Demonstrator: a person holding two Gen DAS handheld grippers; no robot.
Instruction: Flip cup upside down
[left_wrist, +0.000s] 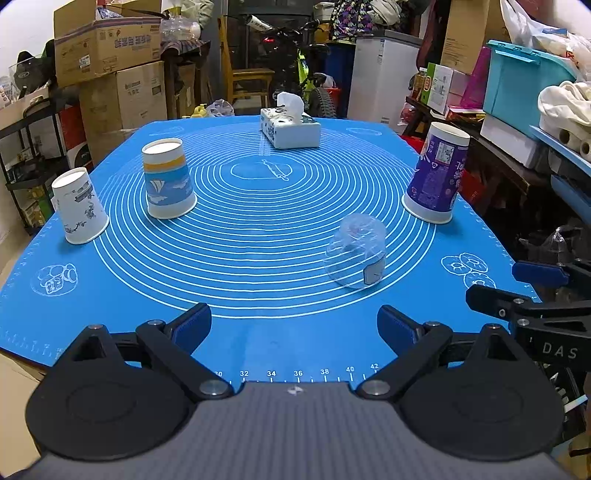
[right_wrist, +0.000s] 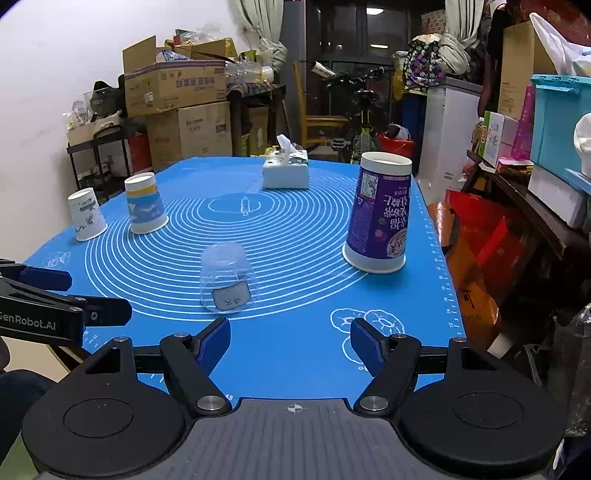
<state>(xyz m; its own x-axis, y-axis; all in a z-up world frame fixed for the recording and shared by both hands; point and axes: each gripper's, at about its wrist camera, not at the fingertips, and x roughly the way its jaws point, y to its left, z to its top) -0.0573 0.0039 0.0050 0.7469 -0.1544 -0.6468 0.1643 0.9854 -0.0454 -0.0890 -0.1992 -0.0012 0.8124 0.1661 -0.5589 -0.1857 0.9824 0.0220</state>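
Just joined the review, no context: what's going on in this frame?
A person holds two handheld grippers over a blue mat. Left gripper and right gripper are both open and hold nothing. Four cups stand rim-down on the mat: a white printed cup, a blue-and-yellow cup, a clear plastic cup and a tall purple cup. A tissue box sits at the far end. No upright cup is visible.

Stacked cardboard boxes against white wall, bicycle behind.
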